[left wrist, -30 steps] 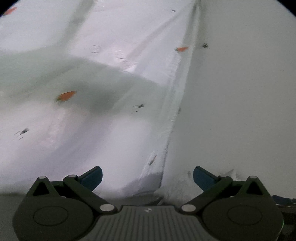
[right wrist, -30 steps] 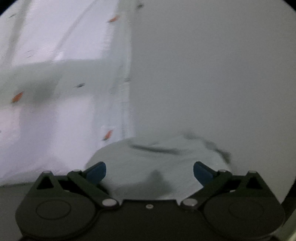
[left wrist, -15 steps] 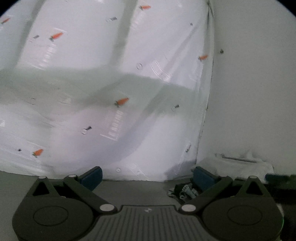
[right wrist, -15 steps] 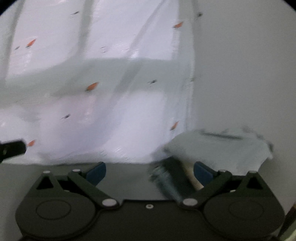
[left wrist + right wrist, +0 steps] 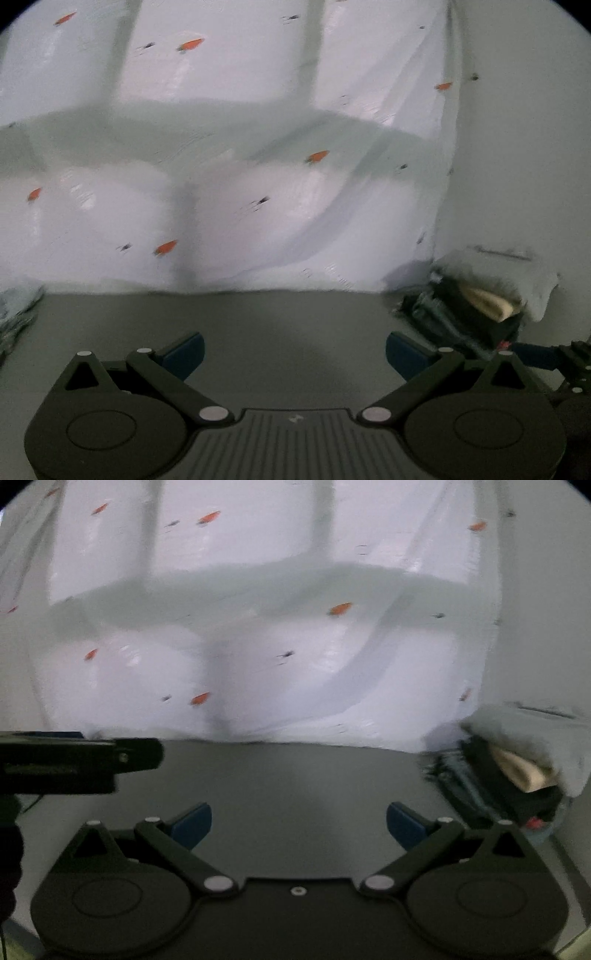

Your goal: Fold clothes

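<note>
Both grippers, left (image 5: 293, 349) and right (image 5: 299, 821), now backed off, jaws wide and empty, stacked clothes (image 5: 517, 768) far right

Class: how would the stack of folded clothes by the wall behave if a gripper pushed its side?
The stack of folded clothes would probably slump or shear, since its layers look soft and uneven. The pale top layer overhangs, so it may slide off first.
</note>
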`<state>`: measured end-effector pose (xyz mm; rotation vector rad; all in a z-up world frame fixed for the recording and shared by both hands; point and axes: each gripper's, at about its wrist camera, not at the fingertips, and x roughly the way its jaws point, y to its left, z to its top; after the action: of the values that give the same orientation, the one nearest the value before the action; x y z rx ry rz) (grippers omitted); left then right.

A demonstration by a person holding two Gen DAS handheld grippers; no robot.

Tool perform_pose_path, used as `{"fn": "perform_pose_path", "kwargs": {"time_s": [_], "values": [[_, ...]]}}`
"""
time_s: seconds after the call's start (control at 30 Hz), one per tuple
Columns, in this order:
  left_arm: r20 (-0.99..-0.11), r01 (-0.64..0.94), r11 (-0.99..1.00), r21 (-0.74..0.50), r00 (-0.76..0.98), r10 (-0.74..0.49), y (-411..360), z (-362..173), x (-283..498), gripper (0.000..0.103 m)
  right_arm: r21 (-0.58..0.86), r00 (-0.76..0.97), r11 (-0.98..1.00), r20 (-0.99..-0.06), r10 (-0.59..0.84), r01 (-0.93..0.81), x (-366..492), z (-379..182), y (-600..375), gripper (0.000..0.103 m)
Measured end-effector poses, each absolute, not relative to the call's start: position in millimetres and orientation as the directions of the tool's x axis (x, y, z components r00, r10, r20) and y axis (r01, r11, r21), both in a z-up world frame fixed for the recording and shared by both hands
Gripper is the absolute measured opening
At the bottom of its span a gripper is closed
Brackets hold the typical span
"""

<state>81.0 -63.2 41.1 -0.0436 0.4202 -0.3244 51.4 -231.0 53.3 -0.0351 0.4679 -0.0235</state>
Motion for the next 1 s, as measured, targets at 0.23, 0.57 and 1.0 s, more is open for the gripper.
{"fn": "perform_pose_path", "kwargs": {"time_s": [0.23,0.57,1.0], "values": [[-0.451,0.213,0.970,-0.116,0.859,-0.243,-1,29,48,0.103,-0.029,0.869,0.998,-0.494,0.034,-0.056,23,45,-177,0.102],[-0.507,0.148,0.983,-0.108,0.842,-0.183,51,17,17,0.103,0.018,0.831,0.999,-0.553,0.052,-0.050,1,30,-147,0.102],[-0.532,0.162,0.981,-0.110,0.824,-0.196,65,10,-2,0.103,0.011,0.824,1.000,-0.567,0.019,-0.015,-21,27,-132,0.102]]}}
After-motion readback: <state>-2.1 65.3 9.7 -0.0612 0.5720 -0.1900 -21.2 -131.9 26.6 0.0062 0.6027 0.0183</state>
